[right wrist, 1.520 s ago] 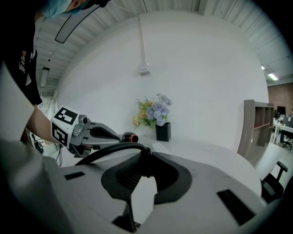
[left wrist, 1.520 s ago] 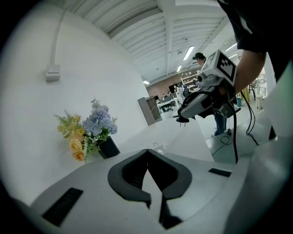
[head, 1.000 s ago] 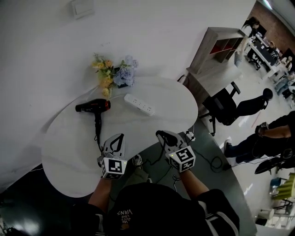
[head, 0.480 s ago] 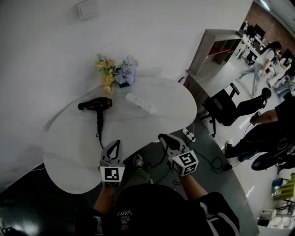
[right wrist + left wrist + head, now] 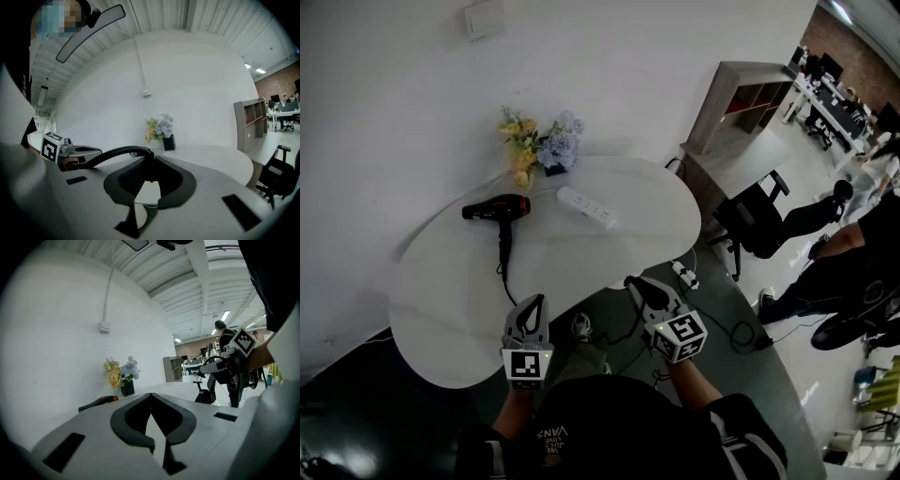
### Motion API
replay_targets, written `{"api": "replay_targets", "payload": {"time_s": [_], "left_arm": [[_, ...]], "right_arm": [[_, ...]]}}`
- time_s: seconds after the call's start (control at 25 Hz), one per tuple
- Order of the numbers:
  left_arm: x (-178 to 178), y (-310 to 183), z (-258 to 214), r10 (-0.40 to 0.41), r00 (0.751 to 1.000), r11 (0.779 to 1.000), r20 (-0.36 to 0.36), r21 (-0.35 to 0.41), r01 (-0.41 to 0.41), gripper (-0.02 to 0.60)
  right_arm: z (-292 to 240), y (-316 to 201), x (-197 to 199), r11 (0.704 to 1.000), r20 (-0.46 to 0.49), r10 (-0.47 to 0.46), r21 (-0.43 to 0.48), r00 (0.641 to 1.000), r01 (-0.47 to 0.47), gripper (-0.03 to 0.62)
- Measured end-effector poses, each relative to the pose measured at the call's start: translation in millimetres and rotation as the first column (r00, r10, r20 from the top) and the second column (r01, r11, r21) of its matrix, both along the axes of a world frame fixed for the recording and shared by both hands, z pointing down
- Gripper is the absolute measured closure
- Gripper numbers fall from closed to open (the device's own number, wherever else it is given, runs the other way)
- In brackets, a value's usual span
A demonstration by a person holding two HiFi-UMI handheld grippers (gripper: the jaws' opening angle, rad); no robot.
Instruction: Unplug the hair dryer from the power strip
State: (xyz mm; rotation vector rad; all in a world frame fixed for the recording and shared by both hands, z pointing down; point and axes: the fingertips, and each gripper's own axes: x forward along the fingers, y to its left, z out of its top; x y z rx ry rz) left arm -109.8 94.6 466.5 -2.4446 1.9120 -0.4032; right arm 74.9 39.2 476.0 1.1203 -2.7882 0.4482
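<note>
Premises: open-plan office. Landmark for reference is the rounded white table (image 5: 581, 253), which stands against a plain white wall (image 5: 394, 112). A wall switch (image 5: 485, 18) is mounted above the table. A small pot of flowers (image 5: 539, 150) sits at the table's far edge. To the right of the table stands an open shelving unit (image 5: 741, 94), with a black swivel chair (image 5: 753, 220) near it. Further right of the table, beyond the shelving, rows of desks (image 5: 834, 103) carry dark monitors before a brick wall (image 5: 862, 52). People (image 5: 853, 272) occupy the floor right of the table. Overhead, an exposed ribbed ceiling (image 5: 187, 282) carries strip lights (image 5: 225, 315).
</note>
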Motion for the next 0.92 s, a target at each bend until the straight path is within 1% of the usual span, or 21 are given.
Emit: {"api": "replay_targets", "payload": {"time_s": [0.12, 0.24, 0.36, 0.48, 0.64, 0.92], "left_arm": [[2.5, 3.6, -0.7, -0.005, 1.000, 1.000, -0.016, 0.006, 0.005, 0.563], [4.9, 3.9, -2.5, 0.002, 1.000, 1.000, -0.003, 0.013, -0.002, 0.563], [5.5, 5.2, -1.7, -0.006, 1.000, 1.000, -0.014, 0.011, 0.006, 0.563], [5.1, 7.0, -1.9, -0.012, 1.000, 1.000, -0.001, 0.001, 0.012, 0.563], [6.7, 6.4, -0.4, -0.009, 1.000, 1.000, -0.029, 0.002, 0.009, 0.563], [8.4, 3.5, 1.1, 0.001, 1.000, 1.000, -0.017, 0.009, -0.001, 0.563]], "right_arm": [[-3.3, 1.6, 2.6, 1.000, 0.014, -0.001, 0.006, 1.000, 0.000, 0.522], [-4.9, 1.2, 3.5, 1.000, 0.014, -0.001, 0.007, 1.000, 0.001, 0.522], [-5.7, 1.5, 2.8, 1.000, 0.009, -0.004, 0.005, 1.000, 0.004, 0.522], [-4.9, 1.6, 4.0, 1.000, 0.021, -0.002, 0.001, 1.000, 0.002, 0.522], [-3.5, -0.9, 2.7, 1.000, 0.028, 0.003, -0.012, 1.000, -0.003, 0.522], [-0.4, -3.9, 3.0, 1.000, 0.036, 0.001, -0.003, 0.999, -0.001, 0.522]]}}
